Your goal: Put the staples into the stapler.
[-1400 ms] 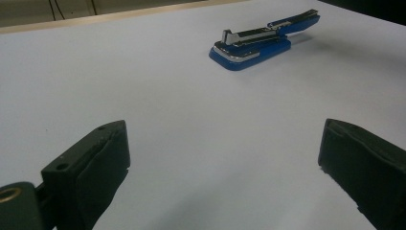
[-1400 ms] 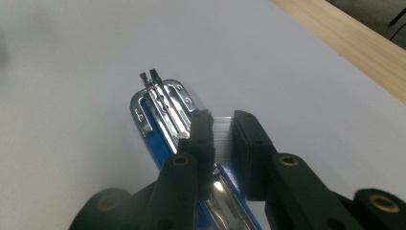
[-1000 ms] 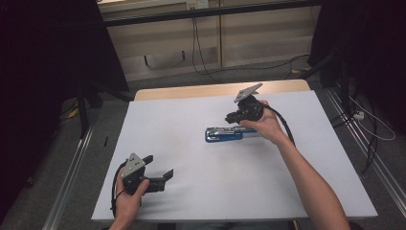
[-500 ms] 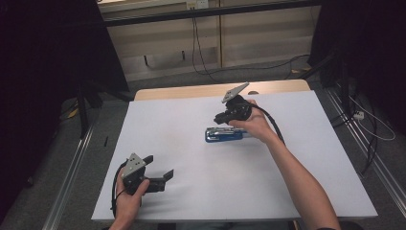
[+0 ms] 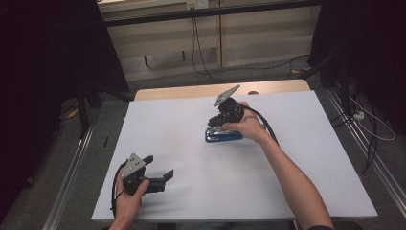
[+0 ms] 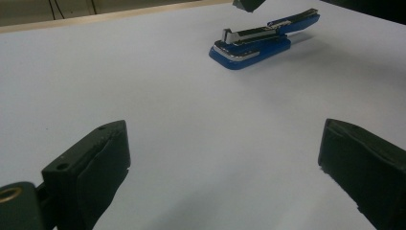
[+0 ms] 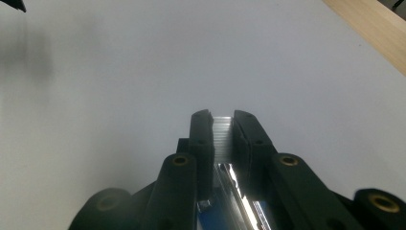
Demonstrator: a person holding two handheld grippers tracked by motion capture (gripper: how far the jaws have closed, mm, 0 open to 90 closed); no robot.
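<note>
Here, stapler (image 5: pixel 224 135) mid-table (image 5: pixel 191 143), probably clear of edges.

I can read no text, label, brand or number anywhere from here. The stapler (image 6: pixel 261 40) bears no legible marking, nor does the worktop (image 5: pixel 191 143).

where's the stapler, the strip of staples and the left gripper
stapler (image 6: pixel 251 45), left gripper view, on its blue base
strip of staples (image 7: pixel 221 136), right gripper view, on the pale ribbed strip between the right gripper's pads
left gripper (image 5: pixel 158 168), high view, midway between its open fingertips
</note>
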